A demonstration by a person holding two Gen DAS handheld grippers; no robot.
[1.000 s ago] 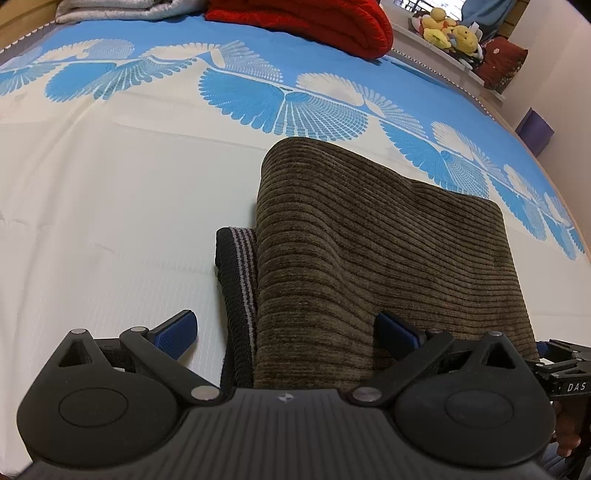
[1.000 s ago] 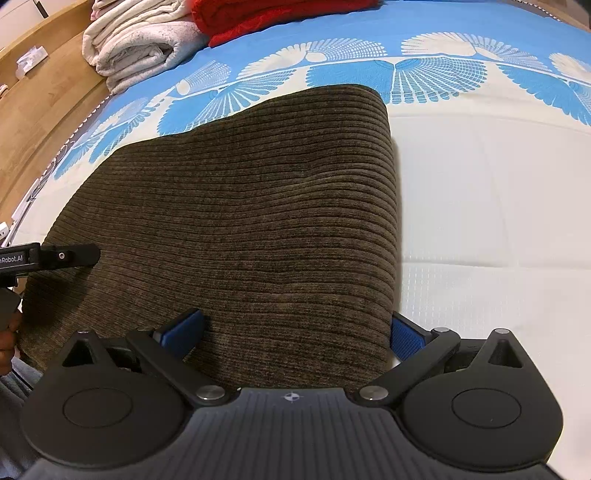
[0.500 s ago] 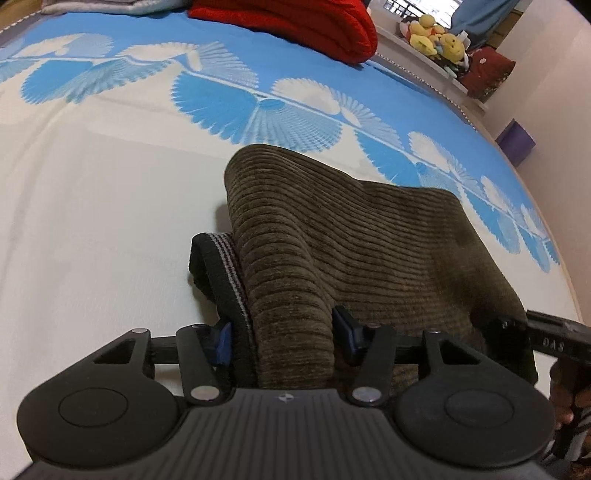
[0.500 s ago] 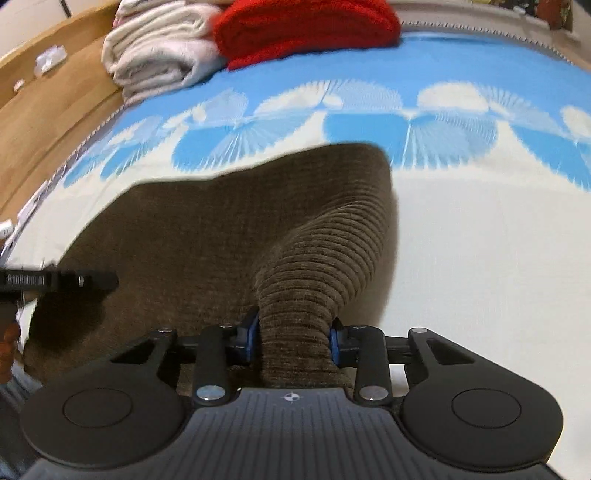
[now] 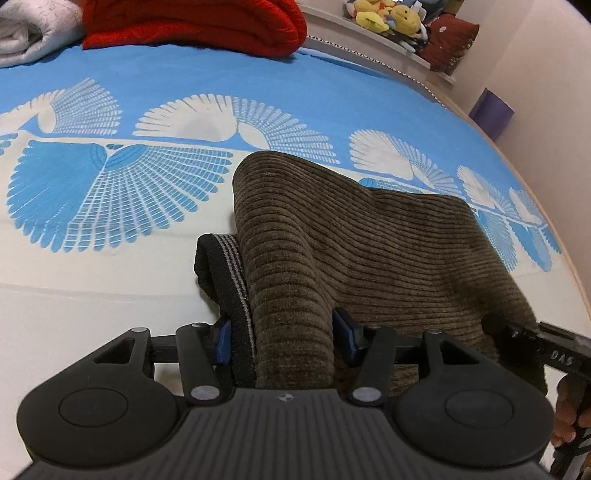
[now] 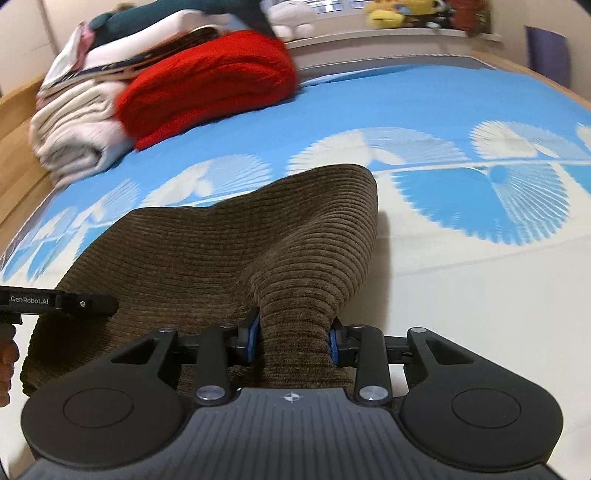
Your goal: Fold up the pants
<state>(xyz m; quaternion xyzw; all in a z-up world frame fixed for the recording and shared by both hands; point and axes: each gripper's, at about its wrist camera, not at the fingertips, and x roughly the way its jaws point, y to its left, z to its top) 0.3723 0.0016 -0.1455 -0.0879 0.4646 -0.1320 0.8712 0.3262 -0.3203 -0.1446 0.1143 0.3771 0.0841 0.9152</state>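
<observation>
Brown corduroy pants lie folded on the blue and white bed sheet. Their black waistband with grey stripes shows at the left edge. My left gripper has the near left corner and waistband bunched between its blue pads, which press on the cloth while the jaws are opening slightly. My right gripper is shut on the near right corner of the pants, which rises in a ridge. The near edge is lifted off the sheet. Each view shows the other gripper's black housing at its side.
At the head of the bed lie a folded red blanket and a pile of white bedding. Plush toys sit on a ledge behind. A purple box stands by the wall. A wooden bed frame runs along the left.
Both grippers went from wide open around the near edge to pinching the cloth. They have since carried the lifted edge forward toward the head of the bed.
</observation>
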